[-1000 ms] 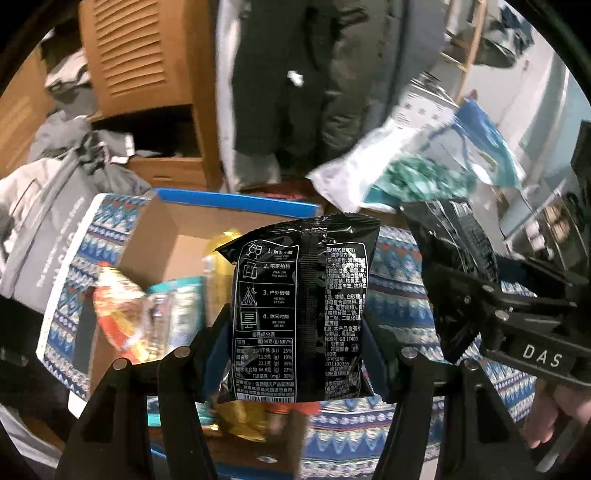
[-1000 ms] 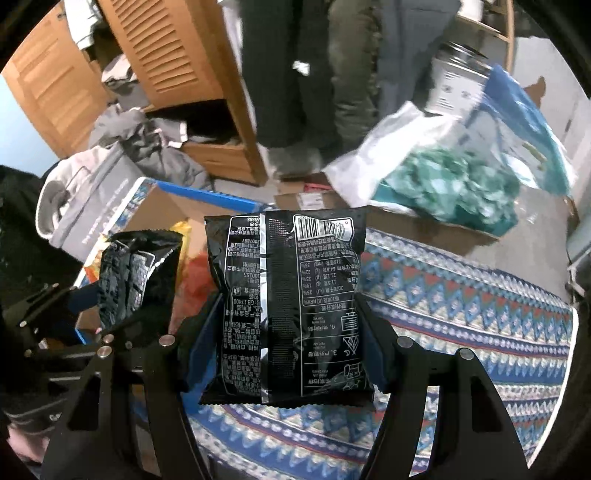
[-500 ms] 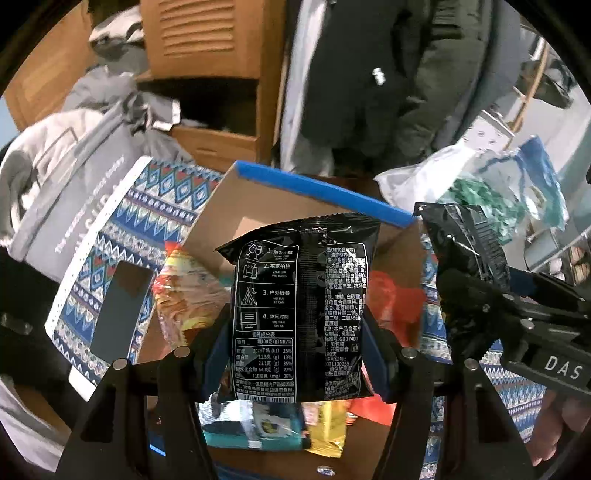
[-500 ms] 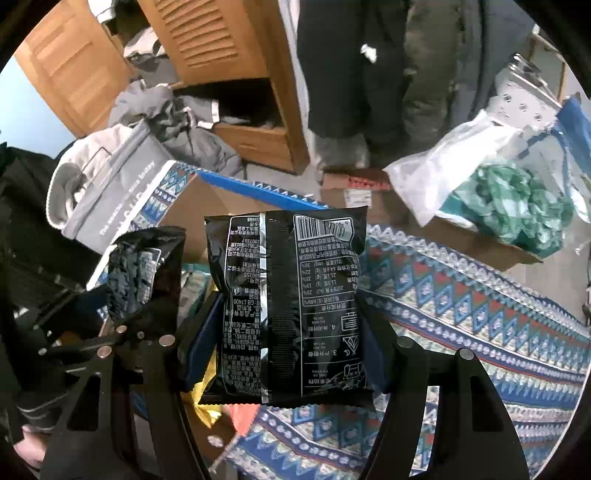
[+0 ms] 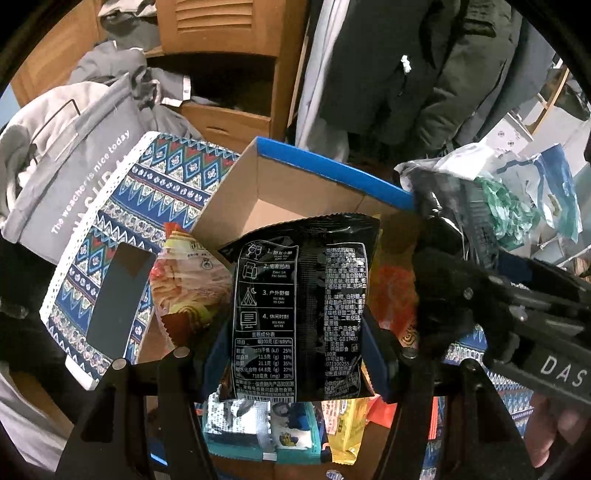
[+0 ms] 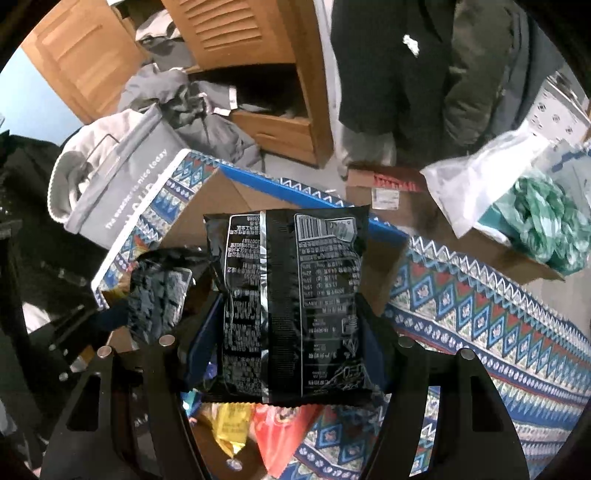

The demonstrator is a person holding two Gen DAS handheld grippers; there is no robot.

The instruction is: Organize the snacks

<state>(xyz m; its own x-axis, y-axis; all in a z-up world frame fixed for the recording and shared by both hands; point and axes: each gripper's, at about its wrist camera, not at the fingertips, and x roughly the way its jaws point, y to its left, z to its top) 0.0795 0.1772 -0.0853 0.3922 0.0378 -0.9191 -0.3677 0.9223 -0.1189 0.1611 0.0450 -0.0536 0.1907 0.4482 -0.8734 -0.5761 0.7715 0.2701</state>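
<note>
So, a second ago I was mostly over the patterned blanket (image 5: pixel 147 192). Now both hands hang above the cardboard box (image 5: pixel 236 206) at its far-left corner, so I reckon the drop's next. The left black packet (image 5: pixel 299 295), puffy with white print, stands upright between my left jaws (image 5: pixel 295 343), which are easing open. The right black packet (image 6: pixel 291 280), barcode up, is clamped in my right jaws (image 6: pixel 288 336).

The black snack bag (image 5: pixel 299 314) is glossy plastic film (light shines on its creases). The box (image 5: pixel 295 192) is matt brown cardboard with a blue edge. The patterned cloth (image 6: pixel 480 314) looks woven and matt. The cabinet (image 6: pixel 236 29) is smooth wood.
</note>
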